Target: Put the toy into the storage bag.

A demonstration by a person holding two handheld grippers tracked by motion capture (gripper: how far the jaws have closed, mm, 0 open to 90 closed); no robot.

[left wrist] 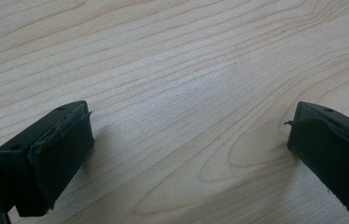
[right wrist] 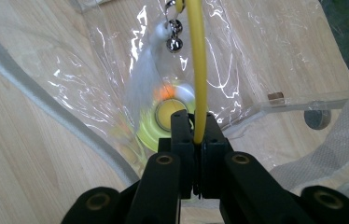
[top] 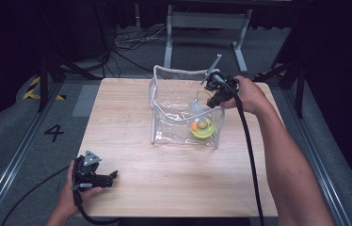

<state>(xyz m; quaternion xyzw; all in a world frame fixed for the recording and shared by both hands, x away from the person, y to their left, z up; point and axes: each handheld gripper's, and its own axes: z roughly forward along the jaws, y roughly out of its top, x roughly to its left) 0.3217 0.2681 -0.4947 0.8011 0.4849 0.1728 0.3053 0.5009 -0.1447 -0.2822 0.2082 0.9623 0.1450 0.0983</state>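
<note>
A clear plastic bag (top: 174,101) stands open on the wooden table (top: 132,117), right of the middle. My right gripper (top: 214,101) hangs over its right rim, pointing down. Its jaws are shut on a thin yellow wand (right wrist: 199,70), seen close in the right gripper view with the gripper (right wrist: 196,126) below it. A white feather (right wrist: 142,79) and small metal bells (right wrist: 175,37) dangle from the wand inside the bag. On the bag's floor lies a round yellow-green toy (top: 203,128) with an orange ball (right wrist: 165,92). My left gripper (top: 114,176) rests open near the front left edge, its pads (left wrist: 65,149) wide apart over bare wood.
The bag has a white webbing strap (right wrist: 345,130) and a round snap (right wrist: 316,119) at its rim. Behind the table stand a grey metal frame (top: 207,21) and loose cables (top: 132,42) on the floor. A painted "4" (top: 54,133) marks the floor at left.
</note>
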